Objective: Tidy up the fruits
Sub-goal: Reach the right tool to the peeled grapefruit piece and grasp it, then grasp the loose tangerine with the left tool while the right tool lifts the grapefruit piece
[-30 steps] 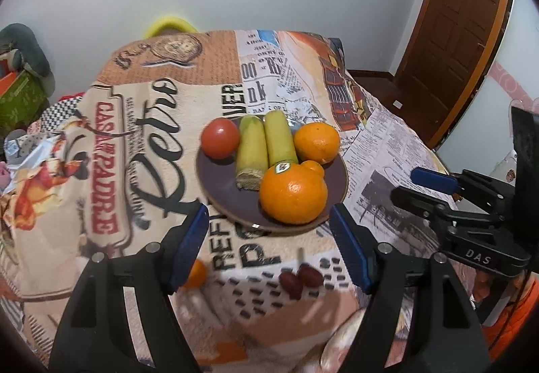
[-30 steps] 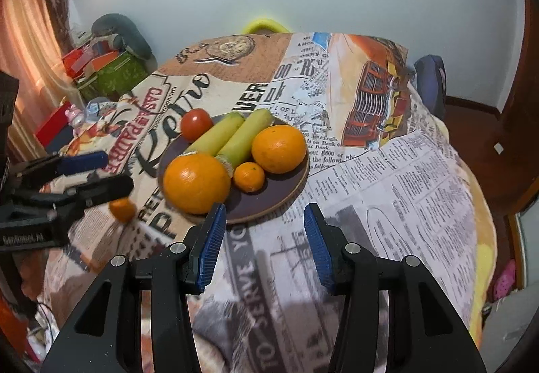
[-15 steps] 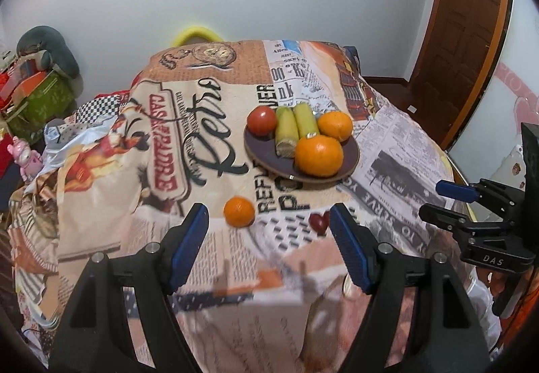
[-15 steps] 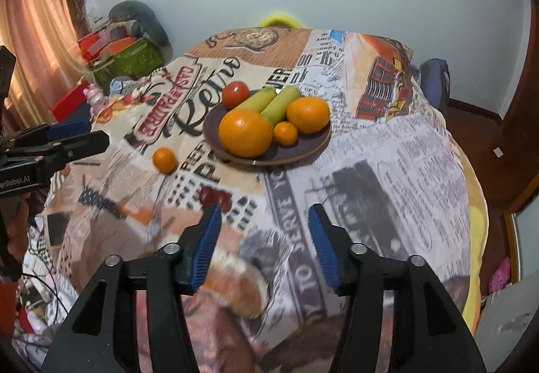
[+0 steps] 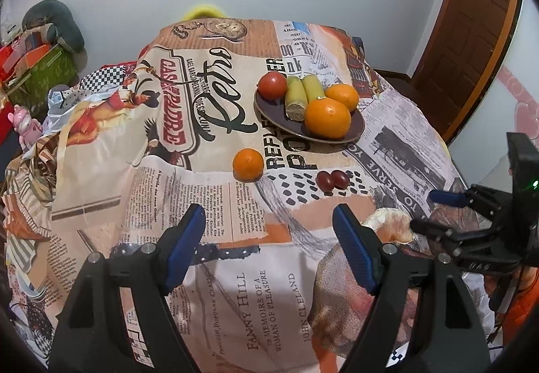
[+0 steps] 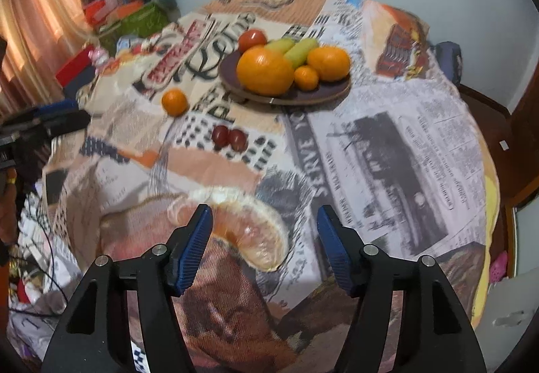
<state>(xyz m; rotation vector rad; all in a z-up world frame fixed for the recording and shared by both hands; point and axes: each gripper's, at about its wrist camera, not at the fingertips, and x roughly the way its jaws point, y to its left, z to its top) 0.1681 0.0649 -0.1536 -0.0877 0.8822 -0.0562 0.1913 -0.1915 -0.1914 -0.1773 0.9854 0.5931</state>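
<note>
Peeled citrus wedge (image 6: 249, 231) lies on the cloth near the table's front edge, just ahead of your right gripper (image 6: 264, 243); its jaws are opening, nothing between them. Left gripper (image 5: 269, 248) also opening, empty. Wedge probably soft, wet, tearable: pinch gently across its thick middle.

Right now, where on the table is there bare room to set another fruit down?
Free: the cloth right of the plate, the newsprint patch, and the stretch left of the small orange. Crowded: the plate itself, and the strip before it, holding the small orange, the two red fruits and the peeled wedge.
</note>
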